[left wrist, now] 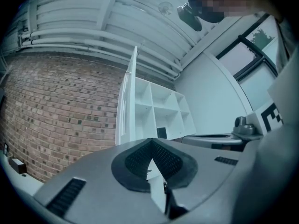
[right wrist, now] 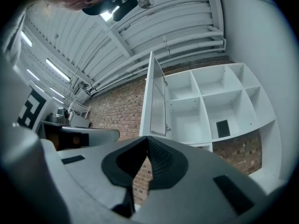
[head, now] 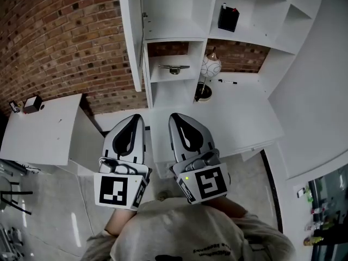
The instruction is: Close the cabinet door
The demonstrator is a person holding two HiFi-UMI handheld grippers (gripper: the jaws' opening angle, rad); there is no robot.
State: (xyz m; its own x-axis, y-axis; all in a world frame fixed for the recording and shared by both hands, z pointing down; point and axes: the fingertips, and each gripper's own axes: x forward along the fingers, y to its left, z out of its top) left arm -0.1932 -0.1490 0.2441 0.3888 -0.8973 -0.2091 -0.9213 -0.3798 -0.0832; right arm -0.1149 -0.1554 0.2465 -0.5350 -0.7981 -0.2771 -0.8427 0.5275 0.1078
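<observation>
The white cabinet door [head: 130,37] stands open, swung out edge-on at the left side of the white shelf unit [head: 179,15]. It also shows as a tall narrow panel in the left gripper view [left wrist: 125,111] and the right gripper view [right wrist: 153,97]. My left gripper [head: 136,118] and right gripper [head: 176,117] are side by side, low in the head view, well short of the door. Both point toward the cabinet. Each one's jaws meet at the tips with nothing between them, as the left gripper [left wrist: 151,143] and right gripper [right wrist: 147,141] show up close.
A black box [head: 228,18] sits in an upper shelf compartment. A round patterned vase [head: 211,67], a dark bowl [head: 203,93] and a pen [head: 227,81] are on the white counter [head: 244,118]. A white table [head: 43,129] stands at the left against the brick wall [head: 65,37].
</observation>
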